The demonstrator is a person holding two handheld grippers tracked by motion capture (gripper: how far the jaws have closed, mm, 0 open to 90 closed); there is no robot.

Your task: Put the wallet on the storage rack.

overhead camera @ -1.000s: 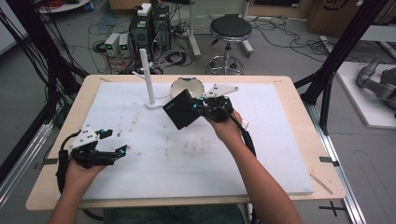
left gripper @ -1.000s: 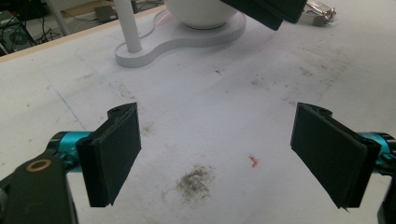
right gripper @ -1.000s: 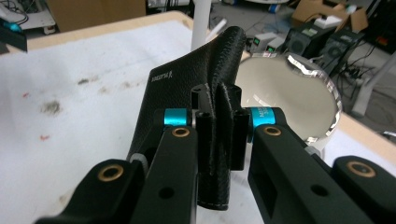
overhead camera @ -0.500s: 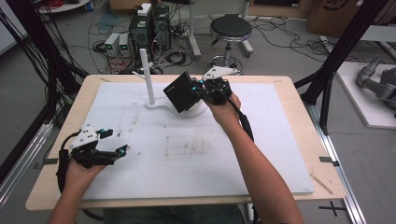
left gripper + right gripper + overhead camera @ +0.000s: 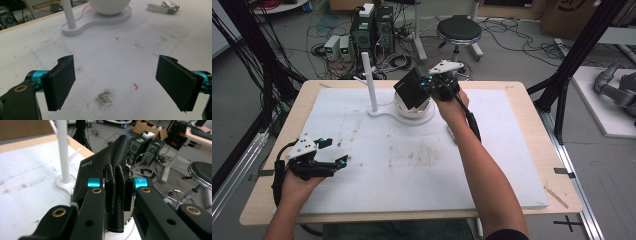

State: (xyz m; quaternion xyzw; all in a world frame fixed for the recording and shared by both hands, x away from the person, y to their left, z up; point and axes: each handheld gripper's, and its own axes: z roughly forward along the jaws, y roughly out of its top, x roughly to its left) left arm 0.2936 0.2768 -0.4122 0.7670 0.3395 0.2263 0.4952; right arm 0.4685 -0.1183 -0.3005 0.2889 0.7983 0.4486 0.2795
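Black leather, grained and folded, is what my right claw (image 5: 117, 202) has pinched between its jaws: a dark wallet-like case (image 5: 412, 88) that I hold up above the white bowl (image 5: 413, 108) at the far side of the table. In the right gripper view the jaws are pressed tight on a folded edge of the case, and the rest of it rises away from me toward the white post (image 5: 61, 150). From the high view the case hangs tilted over the bowl; whether it touches the rim I cannot tell. The bowl sits on a flat white base (image 5: 384, 111) that also carries the upright post. My left claw (image 5: 332, 161) rests low at the near left of the white foam mat (image 5: 422, 165), well apart from the bowl, its jaws spread wide and holding nothing, with stained mat between them in the left gripper view.
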